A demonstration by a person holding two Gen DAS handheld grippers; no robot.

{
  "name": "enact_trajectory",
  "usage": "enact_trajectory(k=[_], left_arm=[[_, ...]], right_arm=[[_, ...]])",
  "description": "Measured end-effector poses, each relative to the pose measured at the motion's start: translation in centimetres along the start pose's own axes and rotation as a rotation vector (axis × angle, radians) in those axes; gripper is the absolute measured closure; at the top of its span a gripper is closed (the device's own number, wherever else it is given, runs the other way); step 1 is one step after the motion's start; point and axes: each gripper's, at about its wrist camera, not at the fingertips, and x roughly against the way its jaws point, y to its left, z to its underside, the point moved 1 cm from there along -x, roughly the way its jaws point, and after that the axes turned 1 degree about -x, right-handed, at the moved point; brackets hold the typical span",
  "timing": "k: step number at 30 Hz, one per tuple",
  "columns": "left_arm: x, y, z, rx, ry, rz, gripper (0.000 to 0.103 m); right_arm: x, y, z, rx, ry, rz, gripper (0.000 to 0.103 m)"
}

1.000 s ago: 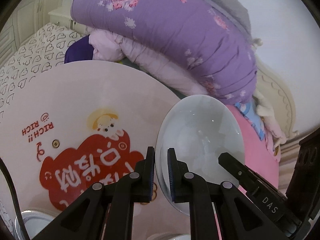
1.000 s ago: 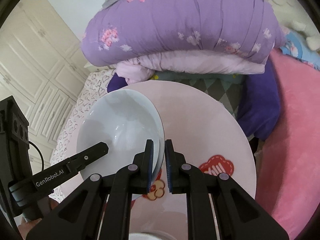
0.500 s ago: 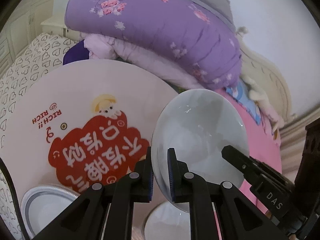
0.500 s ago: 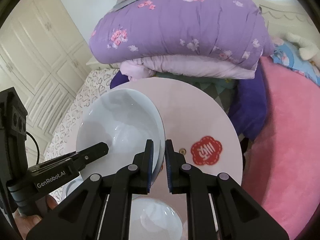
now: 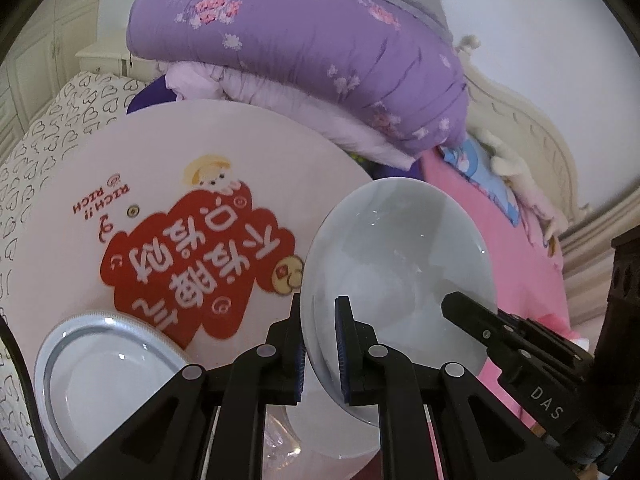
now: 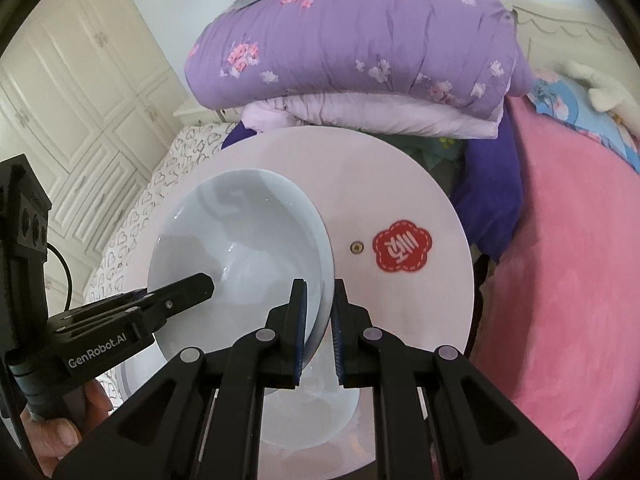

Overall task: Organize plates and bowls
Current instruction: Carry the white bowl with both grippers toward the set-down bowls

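Both grippers pinch one pale blue bowl by its rim, from opposite sides, holding it tilted above the round pink table (image 6: pixel 408 184). The left gripper (image 5: pixel 320 344) has its fingers narrowed onto the bowl (image 5: pixel 400 264) at its left rim; the right gripper (image 6: pixel 318 332) clamps the same bowl's right rim, and its black tip shows across the bowl in the left wrist view.

Compared with a second ago, the bowl and both grippers have drawn back toward the table's near edge, grip unchanged. More of the table now shows beyond the bowl: the whole red cloud sticker (image 5: pixel 200 260) with white characters is in view, where before only part of it was. A silver-rimmed plate (image 5: pixel 104 384) on the table by the near left edge, barely visible before, now shows almost fully. A second white dish (image 5: pixel 332 432) has appeared directly beneath the held bowl, near the table's near edge. The folded purple quilt (image 6: pixel 360 48) stays stacked on the bed beyond the table's far edge.
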Motion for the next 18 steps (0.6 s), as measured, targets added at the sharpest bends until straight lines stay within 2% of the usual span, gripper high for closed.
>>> enact_trajectory(k=[18], left_arm=[[-0.9, -1.0, 6.9, -0.016, 0.041, -0.07, 0.095]], right_arm=[[-1.2, -1.0, 6.2, 0.022, 0.069, -0.009, 0.092]])
